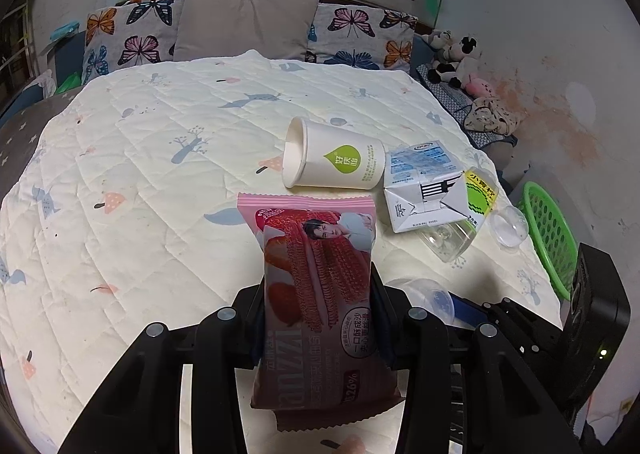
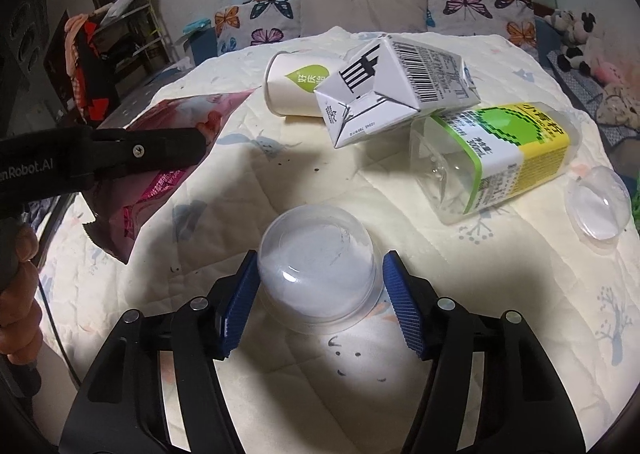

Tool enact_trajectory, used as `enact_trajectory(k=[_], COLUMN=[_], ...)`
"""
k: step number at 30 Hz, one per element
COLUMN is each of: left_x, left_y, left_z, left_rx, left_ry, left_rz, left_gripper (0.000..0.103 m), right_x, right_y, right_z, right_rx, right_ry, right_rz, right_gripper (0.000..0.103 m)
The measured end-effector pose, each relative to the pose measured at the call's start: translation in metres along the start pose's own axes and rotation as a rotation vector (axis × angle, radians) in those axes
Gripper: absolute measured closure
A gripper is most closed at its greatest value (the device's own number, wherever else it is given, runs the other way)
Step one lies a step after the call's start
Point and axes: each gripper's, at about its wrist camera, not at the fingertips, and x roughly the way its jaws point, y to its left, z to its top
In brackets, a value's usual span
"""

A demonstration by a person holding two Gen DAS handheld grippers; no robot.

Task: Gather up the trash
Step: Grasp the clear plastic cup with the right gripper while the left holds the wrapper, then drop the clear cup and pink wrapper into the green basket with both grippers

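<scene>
Pink snack packet [image 1: 316,294] clamped by left gripper [image 1: 318,306] | right gripper [image 2: 316,294] flanks clear cup [image 2: 318,274]

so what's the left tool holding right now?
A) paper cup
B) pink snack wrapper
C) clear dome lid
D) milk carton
B: in the left wrist view the pink snack wrapper is clamped between the left tool's fingers, while the paper cup and milk carton lie on the bed.
</scene>
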Motion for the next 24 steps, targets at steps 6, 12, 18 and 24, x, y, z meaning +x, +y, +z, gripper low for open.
enact_trajectory(k=[6,12,18,24], left_x=[-0.008,-0.021,-0.027,-0.020], left_y=[-0.008,-0.031,-0.065,-0.106], left_z=[0.000,-0.002,-0.002,0.003], left_rx=[0.013,0.051,0.117,0.184], left_ry=[-0.013,-0.033,-0.042,-0.023], left_rz=[-0.016,-0.059,-0.105,-0.157], left_gripper=[0.062,0.062,0.062,0.062], right_x=[-0.026,-0.058,-0.094,-0.124], right_y=[-0.008,-0.028,-0.058,-0.102], right_z=[-0.009,-0.019,-0.027,-0.034], right_rx=[0.000,0.036,0.087,0.170], right_ry=[-0.025,-0.061,-0.113,-0.161], right_rz=[0.008,-0.002,-0.056,-0.142], right_gripper=[0.040,0.040,0.040,0.040])
